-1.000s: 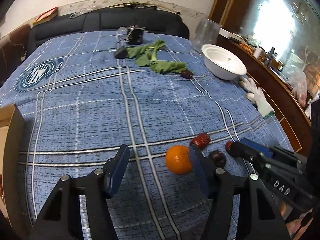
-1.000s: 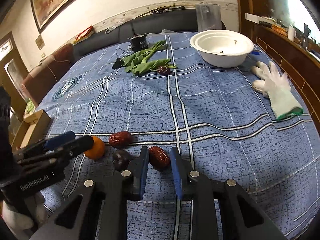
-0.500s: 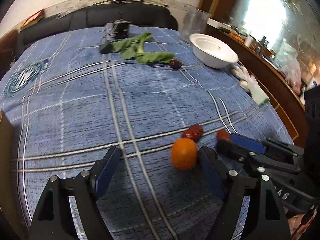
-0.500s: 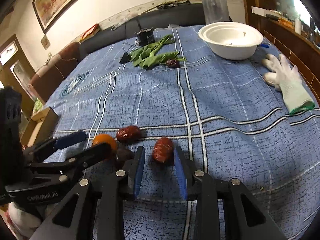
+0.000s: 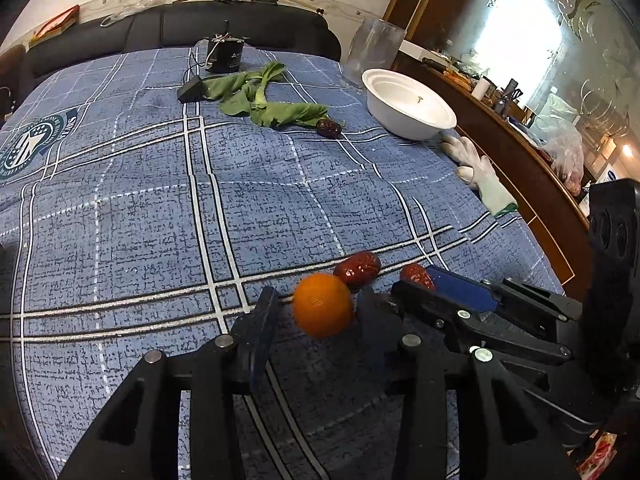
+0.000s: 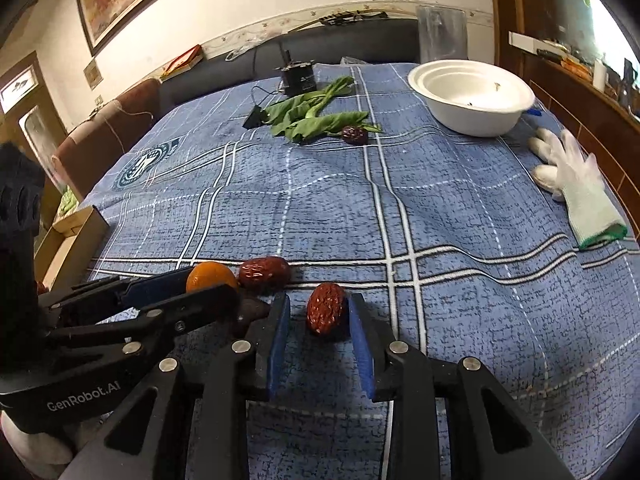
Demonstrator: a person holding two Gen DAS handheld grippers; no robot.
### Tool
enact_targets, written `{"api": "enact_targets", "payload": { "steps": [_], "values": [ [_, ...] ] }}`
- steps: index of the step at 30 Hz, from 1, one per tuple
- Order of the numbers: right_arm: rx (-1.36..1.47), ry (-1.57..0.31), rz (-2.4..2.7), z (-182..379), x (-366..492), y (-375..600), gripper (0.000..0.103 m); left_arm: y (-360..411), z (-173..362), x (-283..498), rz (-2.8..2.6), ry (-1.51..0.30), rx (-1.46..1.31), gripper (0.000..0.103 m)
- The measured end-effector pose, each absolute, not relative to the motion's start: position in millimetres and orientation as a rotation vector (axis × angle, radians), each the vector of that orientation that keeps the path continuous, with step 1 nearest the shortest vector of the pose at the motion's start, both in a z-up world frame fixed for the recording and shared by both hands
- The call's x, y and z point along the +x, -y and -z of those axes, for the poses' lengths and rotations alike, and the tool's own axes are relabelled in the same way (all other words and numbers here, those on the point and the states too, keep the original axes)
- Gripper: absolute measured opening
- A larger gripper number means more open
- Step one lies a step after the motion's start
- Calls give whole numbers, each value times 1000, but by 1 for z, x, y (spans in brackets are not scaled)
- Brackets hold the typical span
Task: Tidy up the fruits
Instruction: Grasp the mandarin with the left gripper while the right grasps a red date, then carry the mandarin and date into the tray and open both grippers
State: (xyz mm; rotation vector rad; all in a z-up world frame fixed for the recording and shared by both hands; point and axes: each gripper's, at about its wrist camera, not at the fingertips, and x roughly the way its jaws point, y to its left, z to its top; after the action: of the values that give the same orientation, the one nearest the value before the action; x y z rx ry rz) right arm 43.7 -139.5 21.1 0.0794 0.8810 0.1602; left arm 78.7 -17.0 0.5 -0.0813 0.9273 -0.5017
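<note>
An orange (image 5: 322, 310) sits on the blue plaid cloth between the fingers of my left gripper (image 5: 316, 312); the right finger touches it, a gap remains at the left finger. A red date (image 6: 326, 307) lies between the fingers of my right gripper (image 6: 320, 312), touching the right finger, with a gap at the left one. A second date (image 6: 265, 271) lies beside the orange (image 6: 212, 276). A dark fruit (image 6: 250, 312) is partly hidden behind the left gripper's finger. Another dark date (image 6: 354, 135) lies far off by the greens.
A white bowl (image 6: 474, 98) stands at the far right, with a clear container (image 6: 441, 34) behind it. Green leaves (image 6: 310, 118), a black device (image 6: 297, 78) and a white glove (image 6: 576, 184) lie on the cloth. A cardboard box (image 6: 74, 236) sits at the left edge.
My left gripper has narrowed around the orange. My right gripper has opened slightly, with the red date still between its fingers.
</note>
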Motion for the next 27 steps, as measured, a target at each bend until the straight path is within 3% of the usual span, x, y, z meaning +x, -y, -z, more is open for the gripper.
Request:
{"api": "enact_targets", "payload": {
  "steps": [2, 13, 21, 27],
  "values": [
    [84, -880, -160, -21, 44, 140, 22, 16, -1, 79, 502, -936, -80, 28],
    [95, -840, -123, -27, 33, 145, 22, -19, -51, 30, 398, -793, -92, 28],
    [77, -811, -113, -38, 24, 132, 22, -118, -82, -40, 176, -696, -159, 28],
    [79, -730, -234, -82, -9, 91, 23, -202, -80, -70, -36, -676, -224, 28]
  ]
}}
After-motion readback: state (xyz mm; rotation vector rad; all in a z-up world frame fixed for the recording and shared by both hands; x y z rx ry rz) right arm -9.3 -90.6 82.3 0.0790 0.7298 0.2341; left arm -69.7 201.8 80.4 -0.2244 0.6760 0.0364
